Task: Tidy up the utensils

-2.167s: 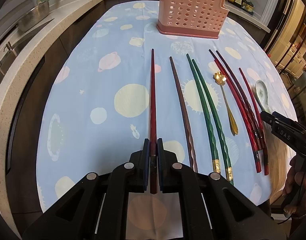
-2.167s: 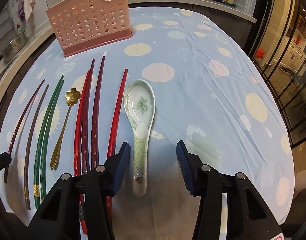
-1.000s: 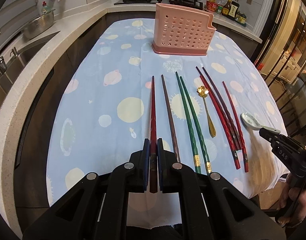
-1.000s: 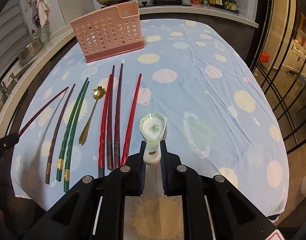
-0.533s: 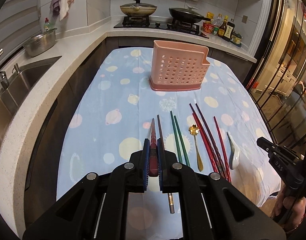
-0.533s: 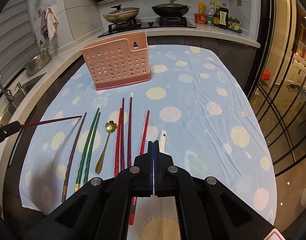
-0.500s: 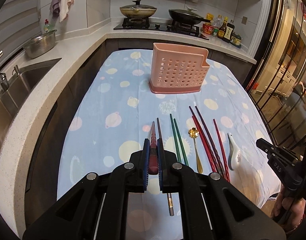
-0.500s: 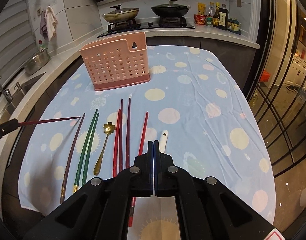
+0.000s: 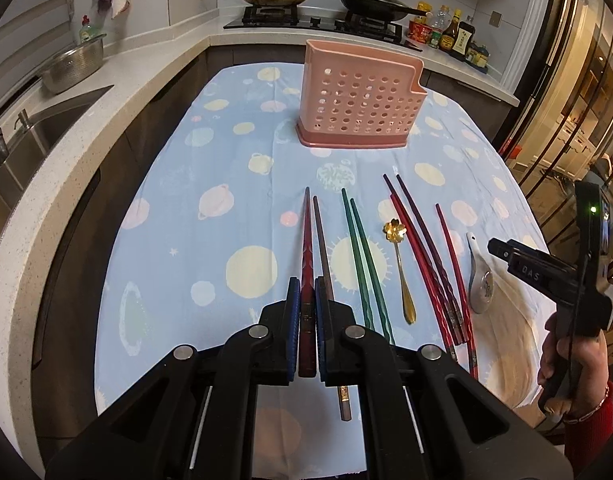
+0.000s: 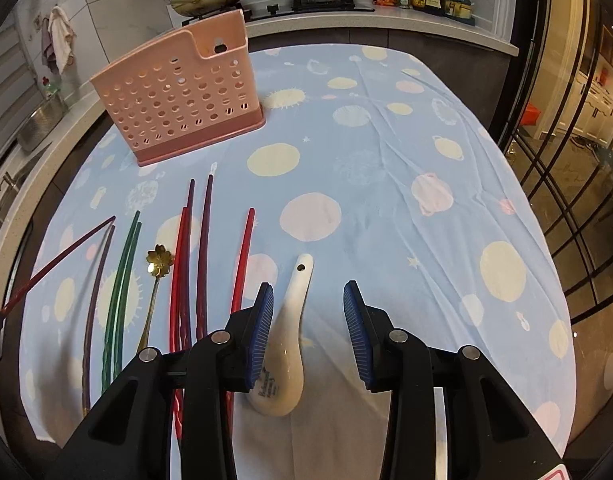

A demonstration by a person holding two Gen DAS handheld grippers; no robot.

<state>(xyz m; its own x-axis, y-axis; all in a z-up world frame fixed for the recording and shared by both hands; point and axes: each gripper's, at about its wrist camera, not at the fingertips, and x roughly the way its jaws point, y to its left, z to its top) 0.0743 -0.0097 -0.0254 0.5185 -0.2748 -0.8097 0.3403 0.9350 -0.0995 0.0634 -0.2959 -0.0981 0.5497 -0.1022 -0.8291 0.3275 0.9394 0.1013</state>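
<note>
Spoon (image 10: pixel 284 344) lies overturned on the surface (image 10: pixel 386 216) between the parted right claw (image 10: pixel 308 330), whose jaws have just been opening. Left claw (image 9: pixel 306 332) clenches a dark red chopstick (image 9: pixel 306 256). Advise regripping the handle squarely before carrying to the pink holder (image 10: pixel 178 92).

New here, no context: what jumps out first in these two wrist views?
The pink perforated holder stands upright at the far end of the blue planet-print tablecloth, with chopsticks and a gold flower spoon laid in a row in front of it. The left gripper is clamped on a dark red chopstick, lifted off the cloth. The right gripper has just been opening, with the white ceramic spoon lying upside down between its jaws.
</note>
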